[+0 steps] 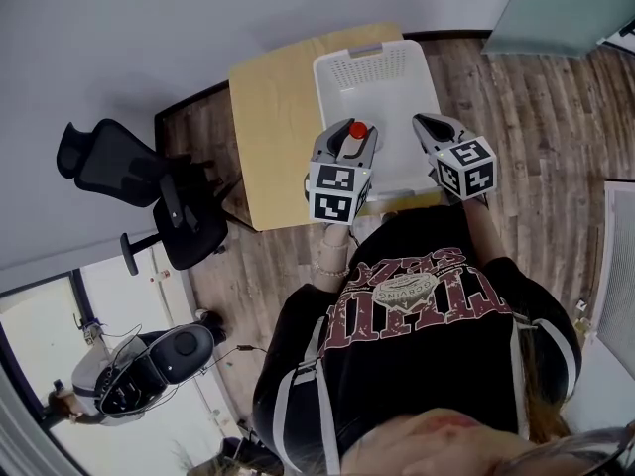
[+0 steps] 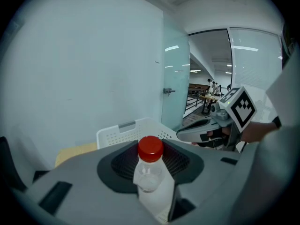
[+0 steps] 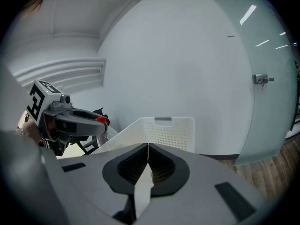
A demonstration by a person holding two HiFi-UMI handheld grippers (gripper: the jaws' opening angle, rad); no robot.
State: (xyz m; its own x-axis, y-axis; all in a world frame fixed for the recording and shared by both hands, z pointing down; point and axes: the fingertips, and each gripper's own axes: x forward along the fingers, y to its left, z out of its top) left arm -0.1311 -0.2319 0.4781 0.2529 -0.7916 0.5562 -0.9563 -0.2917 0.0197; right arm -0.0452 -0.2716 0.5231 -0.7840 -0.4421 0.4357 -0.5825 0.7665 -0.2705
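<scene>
Red-capped bottle point(image 2: 149, 172), base hidden, is pinched by left gripper point(image 2: 151, 159); right gripper point(image 3: 148, 154) is pressed together; shirt lettering point(image 1: 417, 288) cannot be read.

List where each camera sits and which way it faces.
Head view: on the person's head, looking steeply down at white basket on wooden table; shows torso, left gripper, right gripper.
Left gripper view: on the left gripper, looking along its jaws, shut on a red-capped bottle, toward basket and wall; right gripper at right.
Right gripper view: on the right gripper, jaws shut on nothing, facing basket; left gripper at left.
Shared: all show the basket.
</scene>
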